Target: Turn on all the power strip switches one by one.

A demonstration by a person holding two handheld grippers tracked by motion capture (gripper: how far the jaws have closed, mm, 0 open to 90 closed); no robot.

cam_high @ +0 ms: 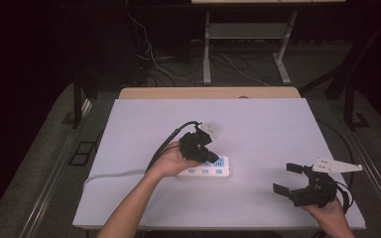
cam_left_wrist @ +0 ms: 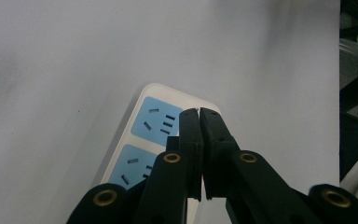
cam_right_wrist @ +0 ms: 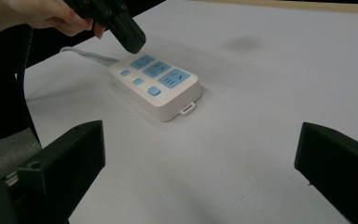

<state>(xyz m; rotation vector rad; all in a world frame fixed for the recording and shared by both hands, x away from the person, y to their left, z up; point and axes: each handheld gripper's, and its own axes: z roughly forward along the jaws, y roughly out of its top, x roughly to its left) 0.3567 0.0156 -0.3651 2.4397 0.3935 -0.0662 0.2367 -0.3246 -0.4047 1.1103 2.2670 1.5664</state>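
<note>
A white power strip (cam_high: 213,168) with blue sockets and blue buttons lies near the middle of the white table (cam_high: 258,124); its grey cable (cam_high: 114,174) runs off to the left. My left gripper (cam_high: 212,156) hangs just above the strip's sockets, jaws pressed together with nothing between them. In the left gripper view the shut left gripper (cam_left_wrist: 199,112) points down at the blue sockets of the power strip (cam_left_wrist: 156,126). My right gripper (cam_high: 287,177) rests at the table's right front, jaws wide apart and empty. In the right gripper view the power strip (cam_right_wrist: 161,86) lies ahead, with the left gripper (cam_right_wrist: 133,42) over it.
A wooden tabletop edge (cam_high: 208,92) shows behind the white table. Desk legs and loose cables (cam_high: 228,64) lie on the floor beyond. Dark carpet surrounds the table on both sides.
</note>
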